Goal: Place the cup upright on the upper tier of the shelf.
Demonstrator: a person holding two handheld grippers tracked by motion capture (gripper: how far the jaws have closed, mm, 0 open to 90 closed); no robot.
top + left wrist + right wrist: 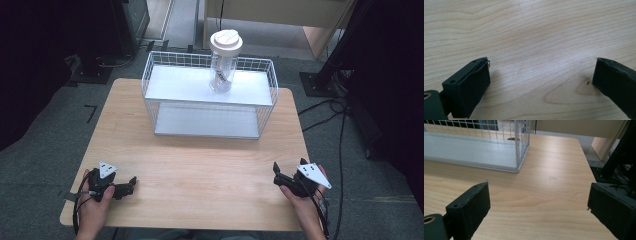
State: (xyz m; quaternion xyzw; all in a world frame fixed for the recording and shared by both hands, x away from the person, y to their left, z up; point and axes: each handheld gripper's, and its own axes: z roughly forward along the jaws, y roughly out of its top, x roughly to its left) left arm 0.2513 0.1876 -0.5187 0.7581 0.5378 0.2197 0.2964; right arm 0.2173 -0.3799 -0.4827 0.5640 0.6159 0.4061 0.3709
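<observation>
A clear jar with a white lid (223,61) stands upright on the top shelf of a white wire rack (210,95) at the far middle of the wooden table (200,165). My left gripper (131,184) rests near the front left corner, open, with bare wood between its jaws (541,75). My right gripper (278,174) sits near the front right edge, also open and holding nothing (539,202). In the right gripper view the rack's lower shelf (471,152) and wire corner lie ahead to the left.
The table's right edge (586,162) runs close to my right gripper. Black stands and cables (330,105) lie on the grey floor to the right. Dark equipment (115,30) stands at the far left.
</observation>
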